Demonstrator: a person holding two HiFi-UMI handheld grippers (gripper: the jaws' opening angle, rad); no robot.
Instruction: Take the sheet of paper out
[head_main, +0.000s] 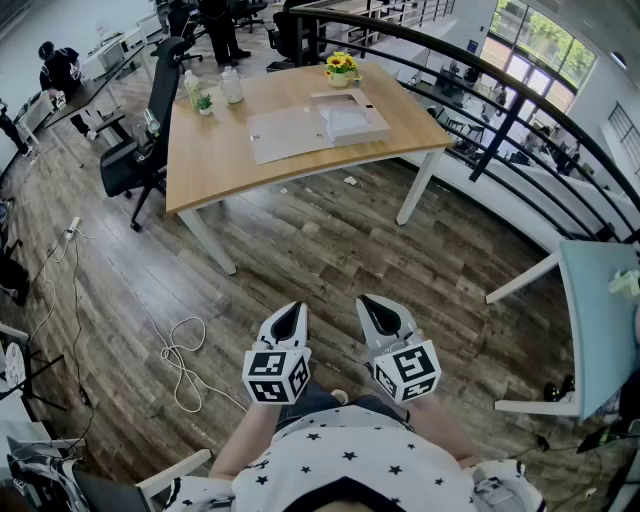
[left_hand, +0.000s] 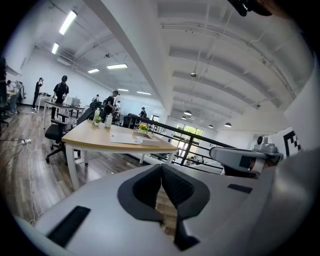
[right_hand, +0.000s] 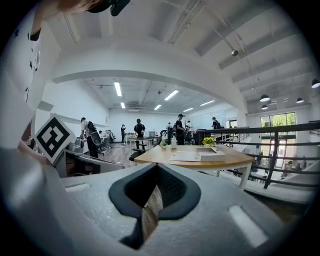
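A flat grey-white sheet (head_main: 290, 132) lies on the wooden table (head_main: 210, 160) far ahead of me, beside a shallow white box (head_main: 350, 117). The same sheet (left_hand: 122, 138) and box (left_hand: 146, 140) show small in the left gripper view, and the sheet (right_hand: 184, 156) and box (right_hand: 212, 154) in the right gripper view. My left gripper (head_main: 288, 315) and right gripper (head_main: 377, 309) hang side by side over the wooden floor, close to my body and well short of the table. Both are shut with nothing between the jaws.
A black office chair (head_main: 145, 150) stands at the table's left end. Two bottles (head_main: 192, 85) and a flower pot (head_main: 341, 68) sit at the table's far edge. A white cable (head_main: 180, 360) lies coiled on the floor at left. A black railing (head_main: 520, 110) runs along the right. People stand at desks further back.
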